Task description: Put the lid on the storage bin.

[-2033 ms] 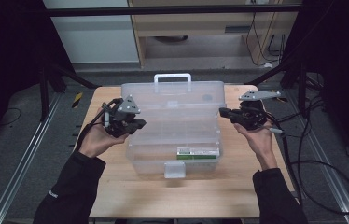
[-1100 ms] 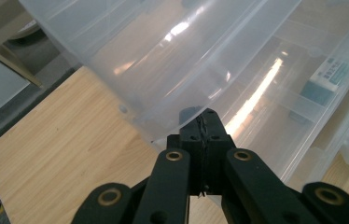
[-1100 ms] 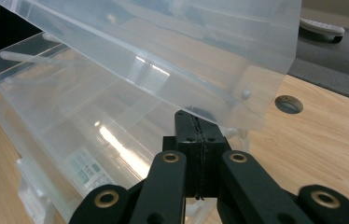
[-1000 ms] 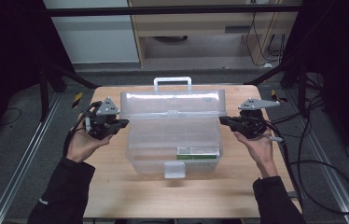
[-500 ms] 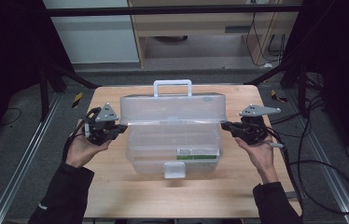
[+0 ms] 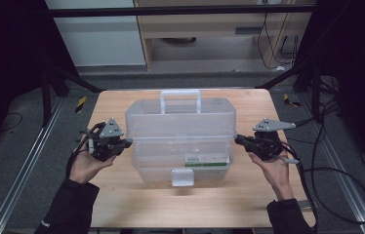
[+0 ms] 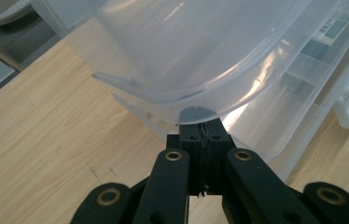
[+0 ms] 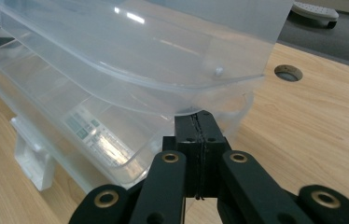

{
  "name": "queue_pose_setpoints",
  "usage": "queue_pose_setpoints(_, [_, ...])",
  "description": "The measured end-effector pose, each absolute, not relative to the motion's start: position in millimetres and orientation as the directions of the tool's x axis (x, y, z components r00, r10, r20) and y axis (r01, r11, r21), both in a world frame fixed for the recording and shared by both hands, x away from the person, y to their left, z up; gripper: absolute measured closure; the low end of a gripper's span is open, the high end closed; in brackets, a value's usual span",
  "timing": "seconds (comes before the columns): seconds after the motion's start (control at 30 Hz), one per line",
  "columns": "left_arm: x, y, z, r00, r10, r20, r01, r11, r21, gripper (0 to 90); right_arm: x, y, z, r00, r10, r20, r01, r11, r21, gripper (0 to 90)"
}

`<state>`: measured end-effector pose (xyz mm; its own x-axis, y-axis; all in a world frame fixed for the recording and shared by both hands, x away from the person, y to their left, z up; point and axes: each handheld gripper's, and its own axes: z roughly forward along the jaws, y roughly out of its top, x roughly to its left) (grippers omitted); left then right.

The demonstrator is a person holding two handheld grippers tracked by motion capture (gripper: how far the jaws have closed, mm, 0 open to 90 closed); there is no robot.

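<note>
1. Step in hand — by the look of it, closing the lid (image 6: 178, 117) of a clear plastic storage box (image 6: 183, 163) that sits at the middle of the wooden table (image 6: 122, 204). The lid stands partly raised, its handle (image 6: 180, 95) on top.
2. The left gripper (image 6: 128, 142) and the right gripper (image 6: 237, 139) sit at the box's two ends, each with jaws pressed together and empty, tips under the lid's curved edge.
3. Next move likely calls for lowering both ends evenly, so the lid seats without twisting.
4. The box is translucent — a green-and-white label (image 6: 207, 159) and a white front latch (image 6: 183, 177) show through.
</note>
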<state>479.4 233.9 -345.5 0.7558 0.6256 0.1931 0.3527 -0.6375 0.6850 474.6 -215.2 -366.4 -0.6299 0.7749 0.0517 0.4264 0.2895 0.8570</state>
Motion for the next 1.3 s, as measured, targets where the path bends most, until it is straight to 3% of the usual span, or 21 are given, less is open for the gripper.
queue_pose_setpoints(0.67, [466.0, 240.6, -371.5, 0.744, 0.642, 0.184, 0.375, -0.63, 0.68, 88.5, 463.5, -214.6, -389.2, -0.648, 0.761, 0.045, 0.456, 0.339, 0.823, 89.2])
queue_pose_setpoints(0.8, [466.0, 245.8, -377.1, 0.724, 0.656, 0.214, 0.396, -0.649, 0.65, 87.7, 464.8, -220.5, -397.8, -0.627, 0.778, 0.045, 0.483, 0.344, 0.805, 88.9])
queue_pose_setpoints(0.97, [468.7, 257.1, -383.5, 0.697, 0.692, 0.189, 0.433, -0.616, 0.658, 87.0, 465.7, -231.4, -401.3, -0.586, 0.81, 0.032, 0.5, 0.33, 0.801, 88.0])
queue_pose_setpoints(1.3, [480.7, 278.0, -400.3, 0.611, 0.776, 0.156, 0.503, -0.533, 0.681, 77.0, 462.1, -256.9, -415.2, -0.486, 0.874, 0.004, 0.511, 0.28, 0.813, 73.0])
